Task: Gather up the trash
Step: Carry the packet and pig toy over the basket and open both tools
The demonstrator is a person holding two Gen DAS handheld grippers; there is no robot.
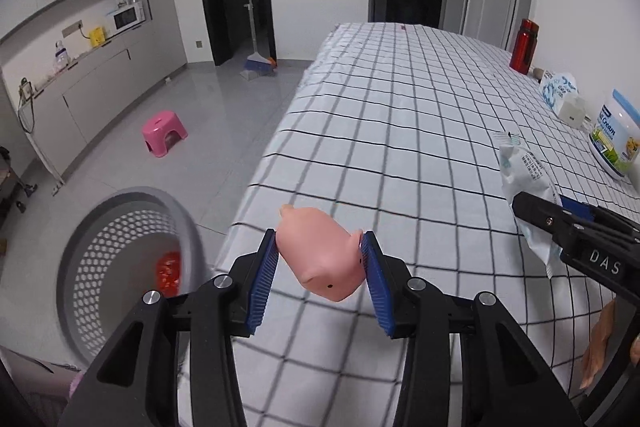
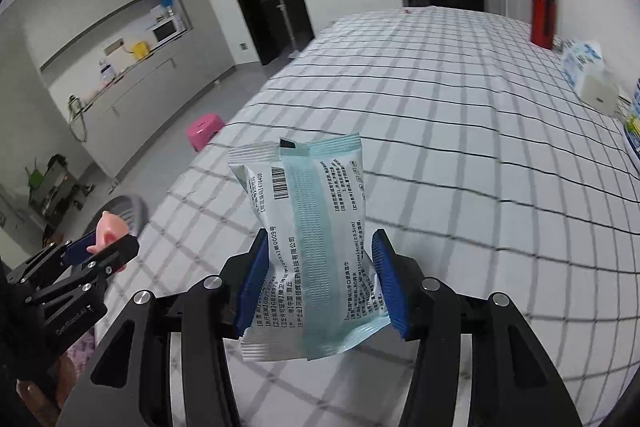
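A small pink pig toy (image 1: 320, 253) hangs above the edge of the checked tablecloth, pinched between the blue pads of my left gripper (image 1: 320, 259). The same toy (image 2: 107, 229) and the left gripper (image 2: 100, 247) show at the left of the right wrist view. My right gripper (image 2: 318, 259) is shut on a white and pale-green wipes packet (image 2: 316, 239), held upright over the table. That packet (image 1: 528, 183) and the right gripper (image 1: 548, 215) appear at the right of the left wrist view. A grey perforated waste basket (image 1: 120, 267) stands on the floor to the left, with something red (image 1: 168, 273) inside.
The table with the checked cloth (image 1: 400, 131) carries a red flask (image 1: 524, 45), a tissue pack (image 1: 558, 89), a white box (image 1: 572, 111) and a cream tub (image 1: 616, 135) along its right side. A pink stool (image 1: 164, 133) and a broom (image 1: 256, 63) stand on the grey floor.
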